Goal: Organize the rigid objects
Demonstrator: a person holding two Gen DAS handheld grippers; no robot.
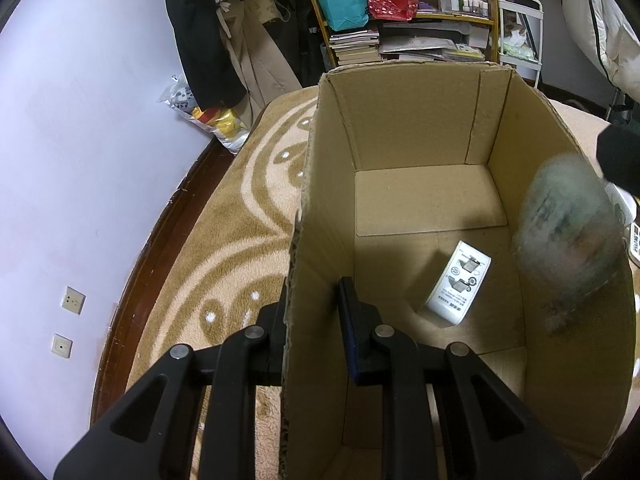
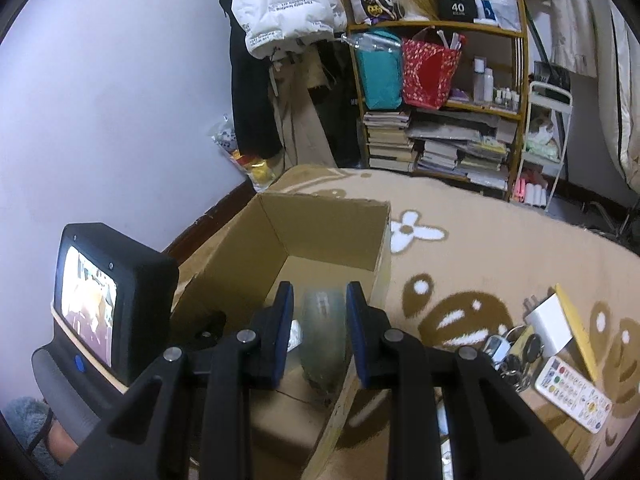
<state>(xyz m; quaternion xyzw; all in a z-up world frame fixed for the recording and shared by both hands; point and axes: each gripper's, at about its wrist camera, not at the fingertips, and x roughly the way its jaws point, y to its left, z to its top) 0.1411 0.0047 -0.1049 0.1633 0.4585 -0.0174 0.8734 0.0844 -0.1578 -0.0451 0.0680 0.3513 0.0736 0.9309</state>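
Left wrist view: blurred beyond reading, a greyish-green object [image 1: 568, 240] smeared against the right inner wall of the open cardboard box [image 1: 420, 120], shape and label impossible to make out; a dark bulk at the right edge cut off by the frame. Left gripper [image 1: 312, 320] straddling the box's near-left wall, one finger outside over the patterned tan carpet [image 1: 248, 208], the other inside, clamped on the cardboard between them. Lying flat on the box floor, a small white printed packet [image 1: 460, 284], well apart from the blurred object. Right wrist view: the same greyish object [image 2: 322, 336], streaked and indistinct, between the blue-padded fingers of the right gripper [image 2: 320, 320], above the box's near-right wall; fingers spread wider than the object, a gap showing on each side, no contact seen. Out on the carpet to the right, a white charger [image 2: 550, 324], a bunch of keys [image 2: 516, 352] and a white remote [image 2: 574, 398], close together, partly overlapping.
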